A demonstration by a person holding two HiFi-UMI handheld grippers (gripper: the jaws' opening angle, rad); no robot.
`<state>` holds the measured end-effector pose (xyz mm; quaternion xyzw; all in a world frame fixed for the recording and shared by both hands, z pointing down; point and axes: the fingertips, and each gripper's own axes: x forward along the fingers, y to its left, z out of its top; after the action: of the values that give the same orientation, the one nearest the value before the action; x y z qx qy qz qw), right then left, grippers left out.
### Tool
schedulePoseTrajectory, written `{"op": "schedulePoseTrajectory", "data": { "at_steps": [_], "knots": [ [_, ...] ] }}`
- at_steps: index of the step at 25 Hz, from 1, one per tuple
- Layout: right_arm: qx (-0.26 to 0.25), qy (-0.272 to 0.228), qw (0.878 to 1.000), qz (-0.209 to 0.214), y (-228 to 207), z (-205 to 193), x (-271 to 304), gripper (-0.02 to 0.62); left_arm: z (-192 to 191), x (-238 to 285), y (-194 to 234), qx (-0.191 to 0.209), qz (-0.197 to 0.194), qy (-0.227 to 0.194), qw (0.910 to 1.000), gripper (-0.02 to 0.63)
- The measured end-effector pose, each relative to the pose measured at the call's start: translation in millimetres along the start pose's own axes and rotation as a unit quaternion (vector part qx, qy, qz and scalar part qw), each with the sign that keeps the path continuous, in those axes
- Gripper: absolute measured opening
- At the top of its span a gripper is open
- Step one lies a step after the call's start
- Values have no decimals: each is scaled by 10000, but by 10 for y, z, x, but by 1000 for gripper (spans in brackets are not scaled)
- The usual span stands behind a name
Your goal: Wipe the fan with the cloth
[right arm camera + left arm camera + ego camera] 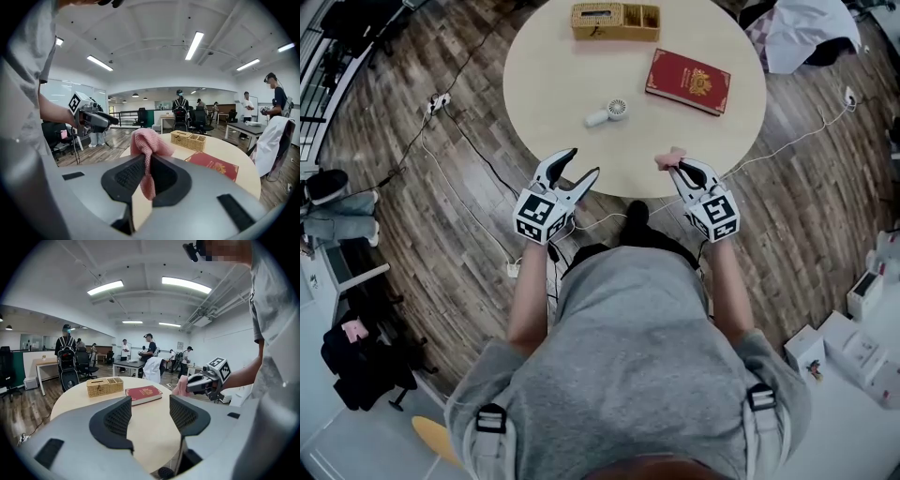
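Tight pinch: the right tongs (146, 165) clamp the pink cloth (150, 143), red book (213, 165) and wicker basket (187, 139) beyond on the tabletop (236, 154)

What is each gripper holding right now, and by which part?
Right gripper: pink cloth, pinched across a bunched fold, a wad beyond the fingers. Left gripper: open, nothing held.

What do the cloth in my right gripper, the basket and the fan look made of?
Cloth: soft pink knitted or waffle-weave fabric; it shows a ribbed texture and droops.
Basket: tan woven wicker or rattan, with visible plaiting.
Fan: probably smooth white plastic, but too small to be sure.
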<state>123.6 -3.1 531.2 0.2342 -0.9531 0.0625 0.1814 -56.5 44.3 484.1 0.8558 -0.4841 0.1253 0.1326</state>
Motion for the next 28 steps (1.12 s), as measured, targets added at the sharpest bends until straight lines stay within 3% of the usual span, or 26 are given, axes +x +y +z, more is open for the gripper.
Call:
{"op": "schedulePoseTrajectory", "data": {
  "at_steps": [6,13,28],
  "knots": [
    [-201,174,9992,306,-328,25,231,40,95,317,252,-27,233,-17,9997,267],
    [-137,227,9991,323,-483,103,449,40,111,516,473,-42,162,105,9998,267],
    [97,540,9985,-53,-755,5,874,40,26,1067,1022,-30,-559,343,9978,268]
  ]
}}
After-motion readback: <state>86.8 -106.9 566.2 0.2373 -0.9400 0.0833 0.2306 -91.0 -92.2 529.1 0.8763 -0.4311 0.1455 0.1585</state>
